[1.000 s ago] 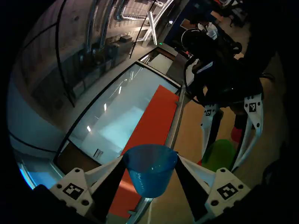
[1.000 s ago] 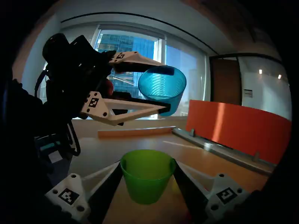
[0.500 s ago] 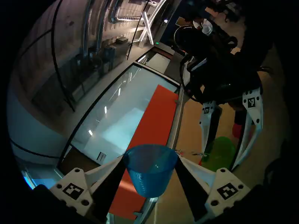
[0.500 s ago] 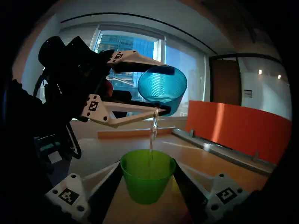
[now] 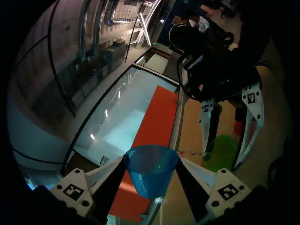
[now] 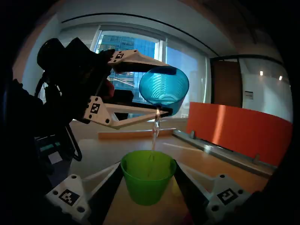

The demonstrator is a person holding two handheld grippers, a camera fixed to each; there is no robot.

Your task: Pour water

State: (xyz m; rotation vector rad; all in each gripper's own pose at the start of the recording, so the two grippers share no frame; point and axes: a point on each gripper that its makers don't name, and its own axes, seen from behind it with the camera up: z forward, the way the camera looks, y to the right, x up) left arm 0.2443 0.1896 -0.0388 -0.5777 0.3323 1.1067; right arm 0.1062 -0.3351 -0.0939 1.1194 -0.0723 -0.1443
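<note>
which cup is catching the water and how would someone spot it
Find the wooden table beside the long orange panel. There, the right gripper holds a green cup upright. Unlike the blue cup tipped over above it, this one is green, sits lower, and has the thin water stream falling into it.

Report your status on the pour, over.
Left claw shut on blue cup, tipped. Right claw shut on green cup. Water falling into green cup. Nothing in the way.

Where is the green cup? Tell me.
In the right gripper view, the green cup sits low centre in the right gripper, directly under the tilted blue cup pouring water into it.
</note>
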